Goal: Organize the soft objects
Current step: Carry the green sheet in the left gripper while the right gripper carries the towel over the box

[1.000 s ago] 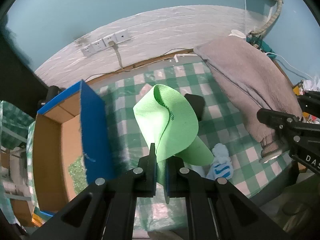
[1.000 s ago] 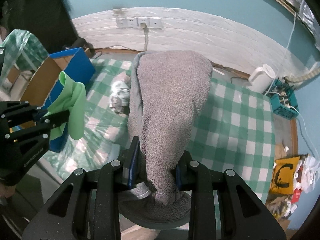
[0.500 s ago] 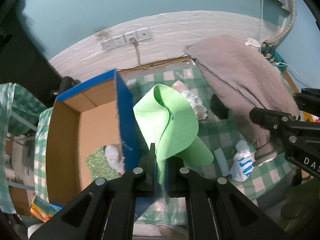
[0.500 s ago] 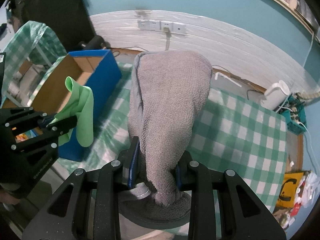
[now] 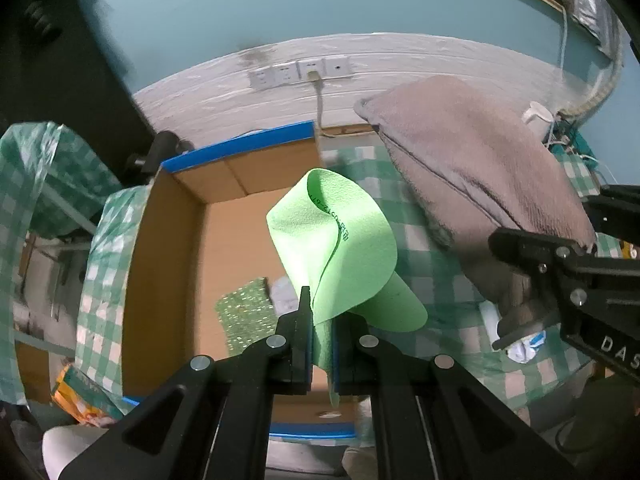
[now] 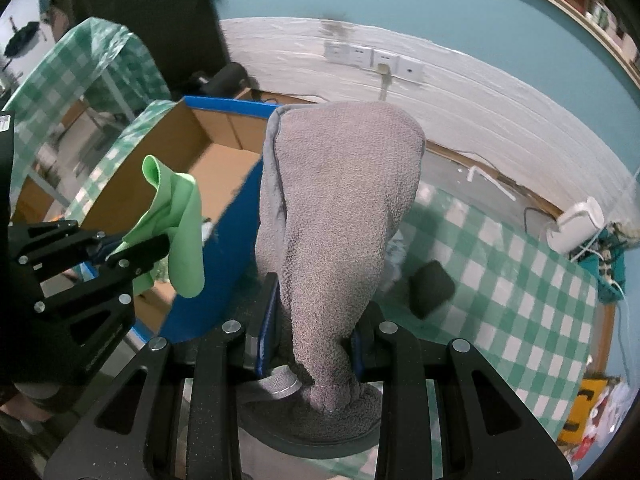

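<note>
moved: both grippers have carried their loads sideways toward the box; a second ago the left view looked at tablecloth with the box off to the side, now the box opening fills it
green cloth (image 5: 340, 248): thin folded sheet, pinched low in the left gripper (image 5: 322, 344), jaws clamped tight on it; hangs over the box interior
grey towel (image 6: 336, 216): thick bundle squeezed in the right gripper (image 6: 316, 340), jaws closed on its lower end; beside the box's blue wall, over the table, not over the opening yet
cardboard box (image 5: 168, 248): open top, blue outside; glittery green pad (image 5: 246, 312) and something white already on the floor
step in hand: drop-off, my read; green cloth looks ready for release, lower first so it doesn't flutter onto the rim
towel advice: needs to clear the blue wall before letting go, bulky, may snag on the edge
in the way: grippers close together, towel nearly brushing the left one; stagger the releases
around: checked tablecloth (image 6: 520, 280), black object (image 6: 432, 288), blue-white item (image 5: 528, 344) still on the table, white kettle (image 6: 576, 224), wall sockets (image 5: 300, 72)
</note>
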Demonstrator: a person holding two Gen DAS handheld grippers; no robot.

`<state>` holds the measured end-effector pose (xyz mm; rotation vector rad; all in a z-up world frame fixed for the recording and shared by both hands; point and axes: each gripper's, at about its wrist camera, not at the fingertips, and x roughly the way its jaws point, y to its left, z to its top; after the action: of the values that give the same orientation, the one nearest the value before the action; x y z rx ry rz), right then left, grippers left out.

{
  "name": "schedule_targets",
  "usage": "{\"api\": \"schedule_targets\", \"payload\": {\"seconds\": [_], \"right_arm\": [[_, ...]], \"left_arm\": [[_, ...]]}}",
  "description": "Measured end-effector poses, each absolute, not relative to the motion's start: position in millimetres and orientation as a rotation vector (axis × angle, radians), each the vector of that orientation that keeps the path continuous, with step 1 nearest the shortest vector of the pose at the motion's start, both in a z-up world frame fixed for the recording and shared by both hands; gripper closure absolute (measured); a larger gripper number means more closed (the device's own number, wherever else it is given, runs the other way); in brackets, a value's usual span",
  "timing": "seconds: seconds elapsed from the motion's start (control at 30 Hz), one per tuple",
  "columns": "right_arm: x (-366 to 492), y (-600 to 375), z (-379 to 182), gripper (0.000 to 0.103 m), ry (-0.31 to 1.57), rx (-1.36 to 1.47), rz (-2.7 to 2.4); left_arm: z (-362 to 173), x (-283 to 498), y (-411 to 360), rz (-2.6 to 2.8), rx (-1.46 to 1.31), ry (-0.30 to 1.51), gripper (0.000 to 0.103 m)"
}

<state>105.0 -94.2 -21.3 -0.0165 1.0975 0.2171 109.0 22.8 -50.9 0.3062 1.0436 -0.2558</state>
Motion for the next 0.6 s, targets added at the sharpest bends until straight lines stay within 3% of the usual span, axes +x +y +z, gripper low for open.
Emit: {"api": "schedule_targets", "payload": {"seconds": [0.6], "right_arm": [[146.0, 0.5, -23.0, 0.074, 1.117, -0.107, 0.327]], "left_arm": [[-63.9, 134.3, 104.5, -0.12, 0.22, 1.065, 0.096]]}}
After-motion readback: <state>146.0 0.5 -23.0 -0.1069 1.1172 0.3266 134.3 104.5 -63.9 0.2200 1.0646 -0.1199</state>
